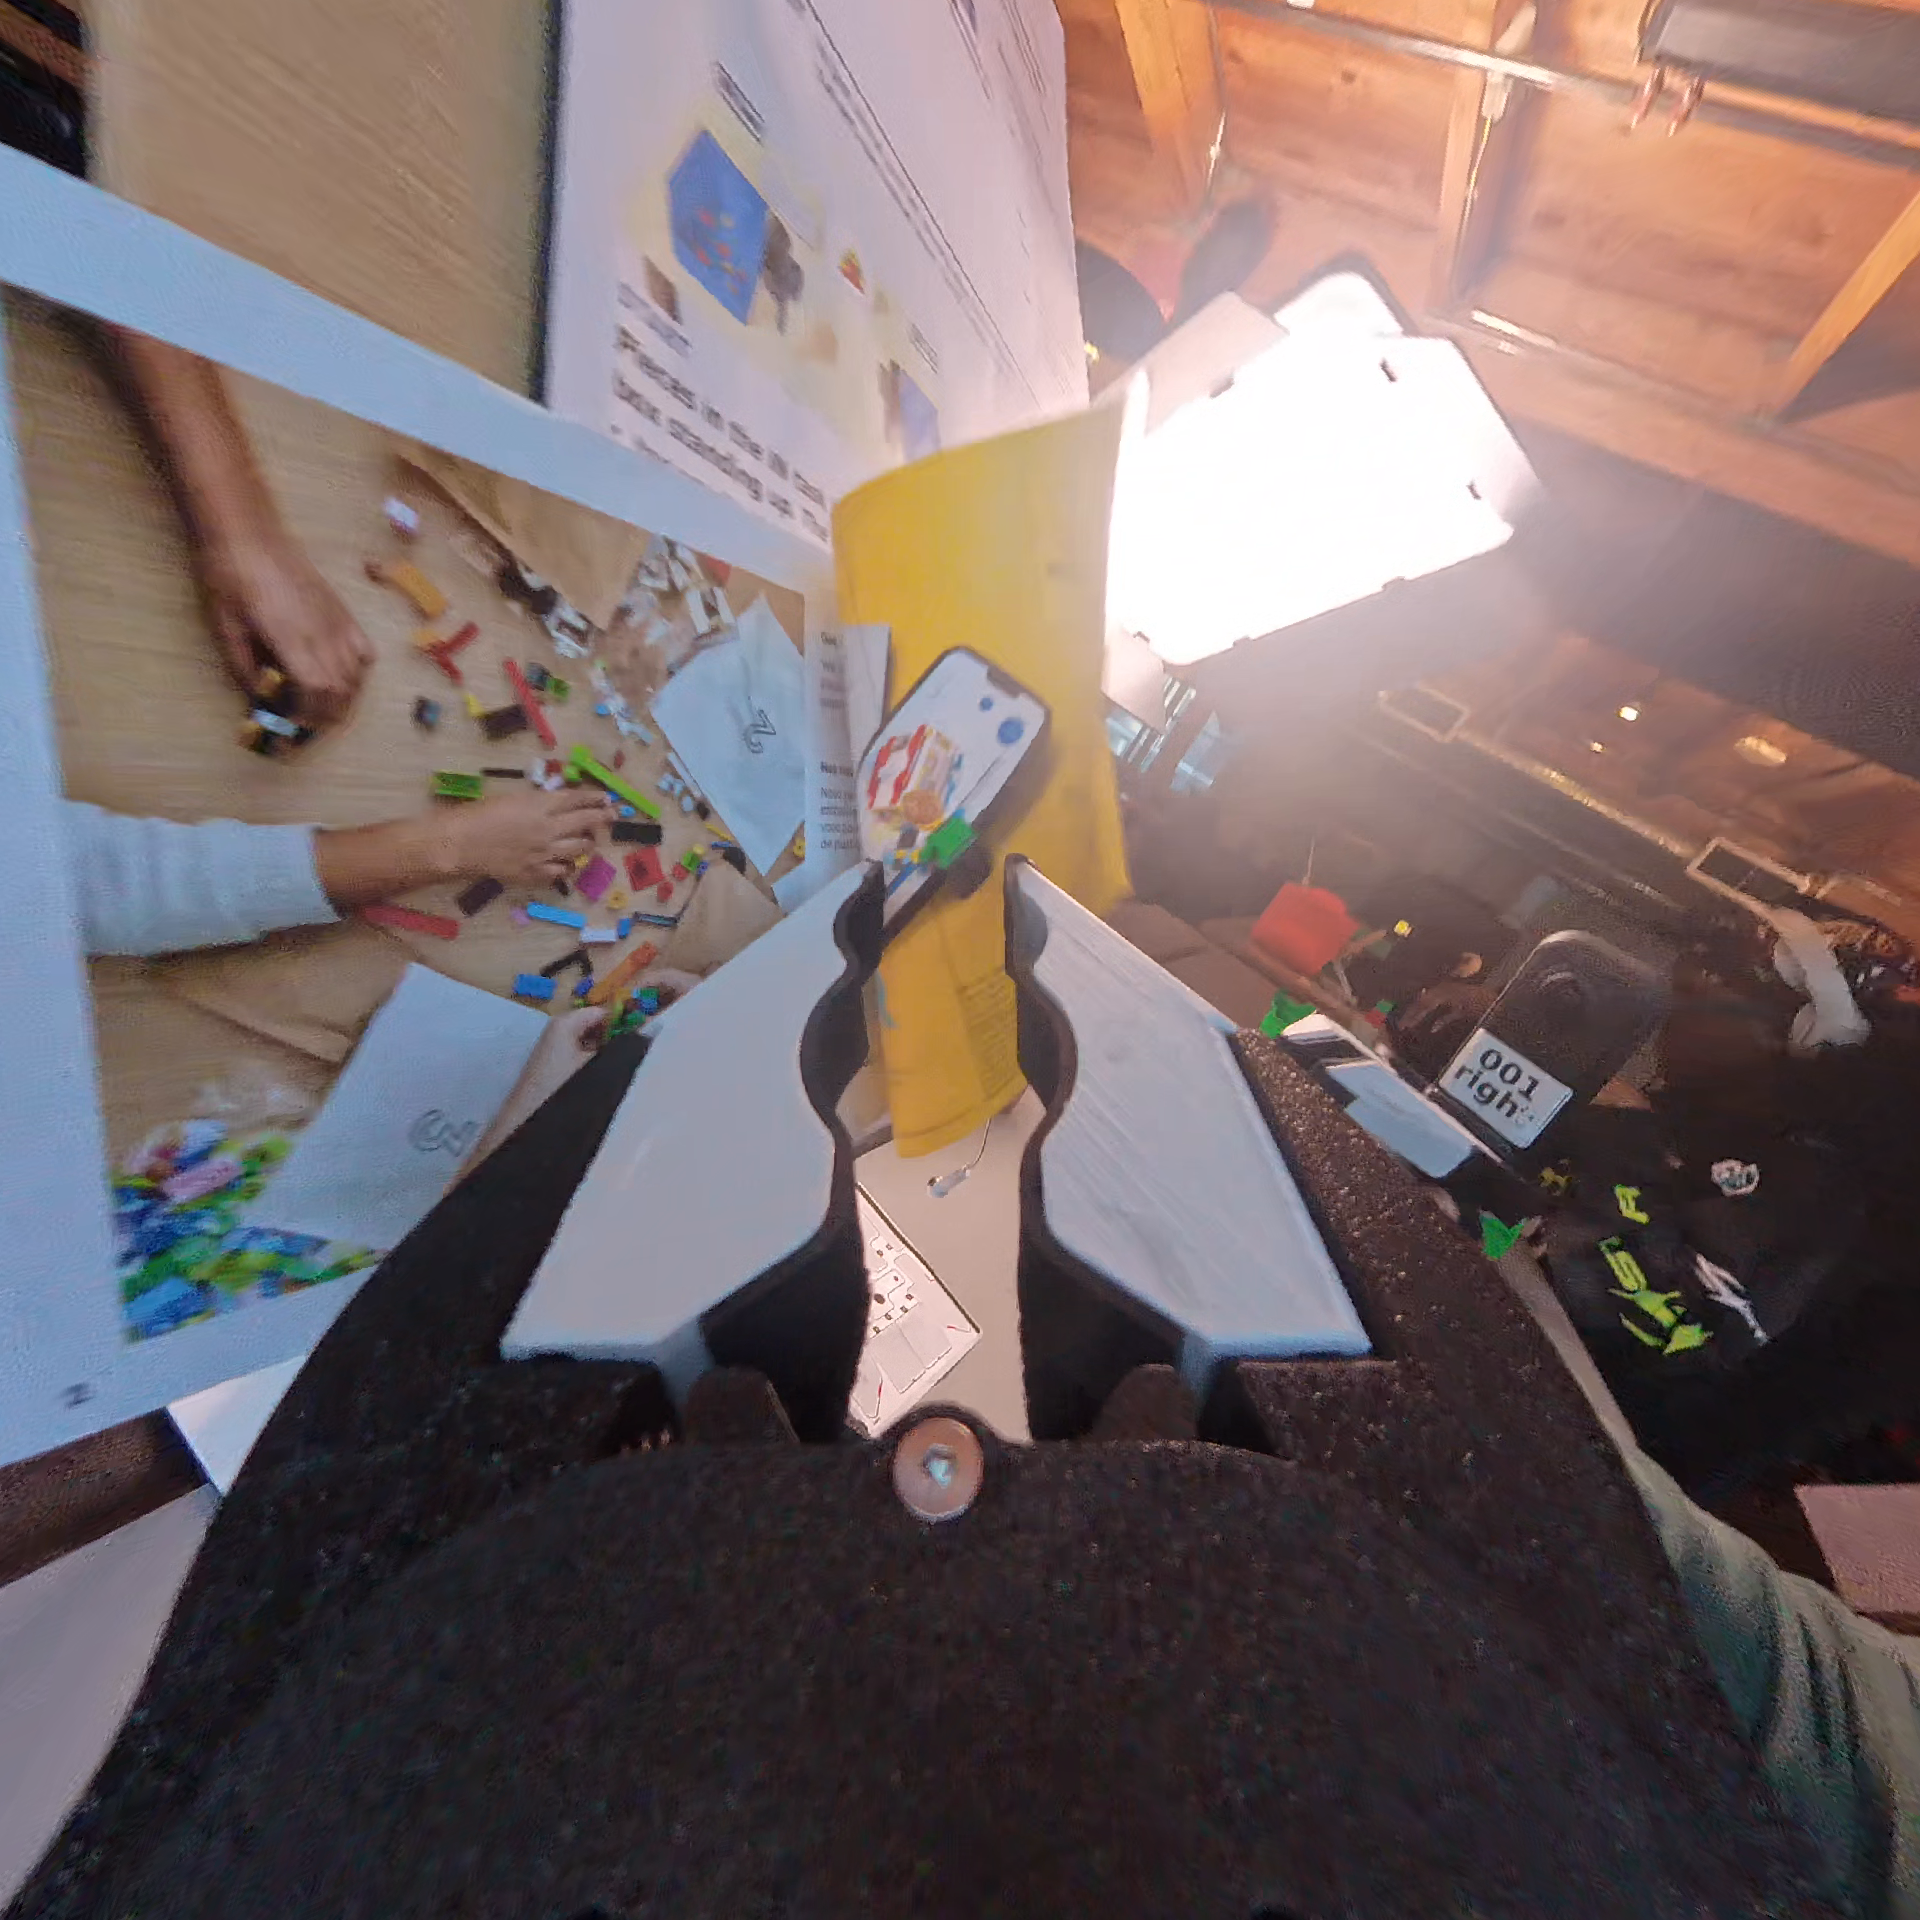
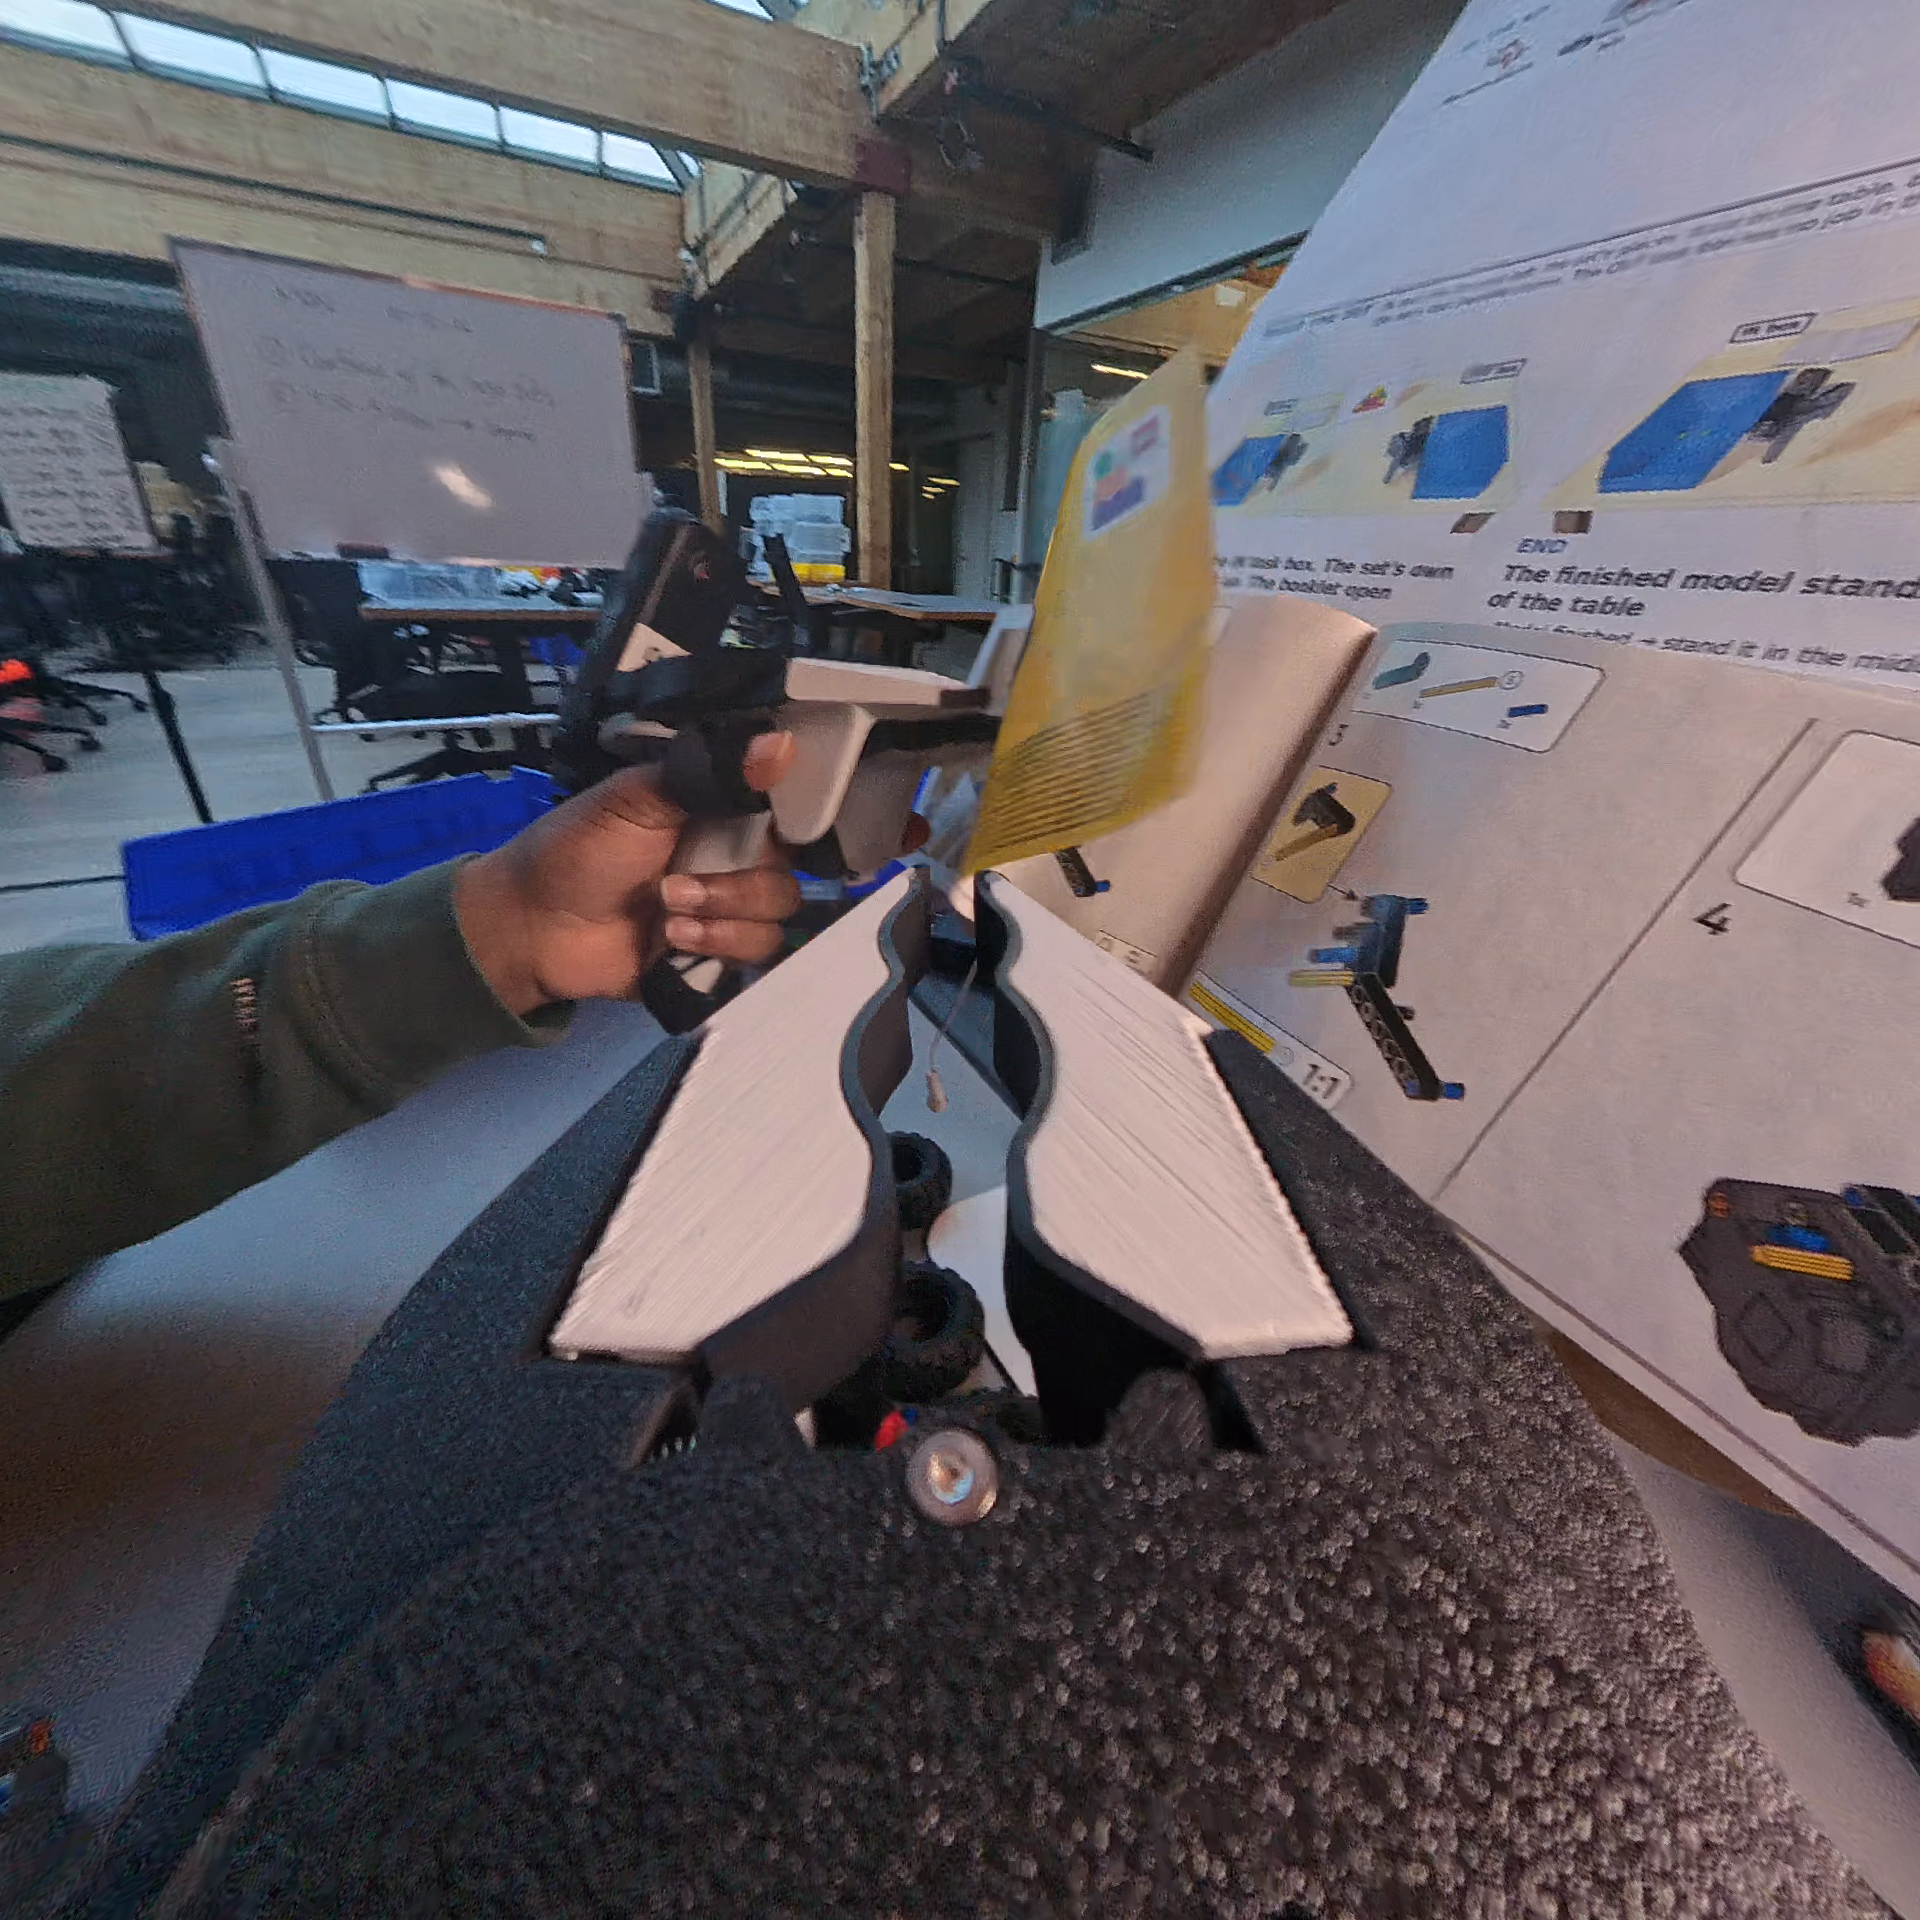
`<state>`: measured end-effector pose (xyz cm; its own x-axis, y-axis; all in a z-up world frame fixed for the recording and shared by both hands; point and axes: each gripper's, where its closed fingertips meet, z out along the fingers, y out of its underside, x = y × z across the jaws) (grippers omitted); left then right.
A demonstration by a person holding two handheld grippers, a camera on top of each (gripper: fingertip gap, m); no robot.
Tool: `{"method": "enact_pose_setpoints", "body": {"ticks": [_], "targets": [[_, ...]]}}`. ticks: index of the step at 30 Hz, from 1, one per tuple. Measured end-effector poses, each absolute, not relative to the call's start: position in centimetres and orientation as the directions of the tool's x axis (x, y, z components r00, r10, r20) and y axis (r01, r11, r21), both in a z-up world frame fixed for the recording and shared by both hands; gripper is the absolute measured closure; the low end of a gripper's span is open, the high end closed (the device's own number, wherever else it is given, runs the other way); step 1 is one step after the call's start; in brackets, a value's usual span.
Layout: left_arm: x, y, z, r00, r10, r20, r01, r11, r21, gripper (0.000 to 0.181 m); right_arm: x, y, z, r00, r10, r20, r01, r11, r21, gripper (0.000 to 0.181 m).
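An open building-instruction booklet (image 1: 312, 727) stands upright, and it also shows in the right wrist view (image 2: 1558, 935). One yellow page (image 1: 987, 582) is lifted away from the rest. My left gripper (image 1: 943, 868) has its jaws apart, with the yellow page running between them. In the right wrist view a hand (image 2: 623, 883) holds that left gripper at the page's left edge. My right gripper (image 2: 953, 883) is nearly closed, pinching the bottom corner of the yellow page (image 2: 1112, 644). Two black tyres (image 2: 920, 1174) lie on the table under its fingers.
A white printed instruction sheet (image 2: 1610, 260) stands behind the booklet. A bright light panel (image 1: 1309, 468) glares at the right of the left wrist view. A blue bin (image 2: 312, 842), a whiteboard (image 2: 416, 416) and desks stand beyond. A red object (image 1: 1304, 925) sits farther back. Tip to tip, the grippers are about 12 cm apart.
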<state>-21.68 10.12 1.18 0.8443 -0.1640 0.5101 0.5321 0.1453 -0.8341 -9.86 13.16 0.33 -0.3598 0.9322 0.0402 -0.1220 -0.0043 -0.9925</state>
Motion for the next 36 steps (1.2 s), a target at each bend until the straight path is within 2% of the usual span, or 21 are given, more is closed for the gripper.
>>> {"method": "enact_pose_setpoints", "body": {"ticks": [3,7,17,23,28,32,36], "targets": [[-23.9,8.1,1.1,0.821,-0.148,0.551,0.571,0.196,-0.798,0.154,-11.8,15.1,-1.2,-0.194,0.974,0.117,-0.051,0.109,-0.993,0.169],[-25.0,6.0,1.0,0.831,-0.122,0.542,0.556,0.215,-0.803,0.149,-14.2,16.7,-2.6,-0.015,0.970,0.241,0.030,0.242,-0.970,0.165],[-25.1,1.5,2.4,0.851,-0.165,0.498,0.525,0.266,-0.808,0.136,-19.1,14.2,-4.1,0.079,0.952,0.296,0.099,0.288,-0.952,0.143],[-25.0,1.3,1.4,0.850,-0.180,0.496,0.526,0.225,-0.820,0.135,-19.7,12.6,-5.5,0.033,0.951,0.307,0.117,0.301,-0.946,0.140],[-27.2,0.3,0.8,0.898,0.016,0.439,0.419,0.266,-0.868,0.136,-17.9,11.5,-6.0,0.002,0.962,0.272,0.081,0.271,-0.959,0.141],[-25.4,-0.3,1.6,0.960,0.078,0.271,0.251,0.196,-0.948,0.137,-13.7,8.0,-6.4,-0.164,0.957,0.238,0.014,0.244,-0.970,0.142],[-19.5,-0.6,0.5,0.999,-0.010,0.052,0.052,0.023,-0.998,0.137,-6.4,3.3,-8.2,-0.444,0.876,0.188,0.024,0.221,-0.975,0.149]]}}
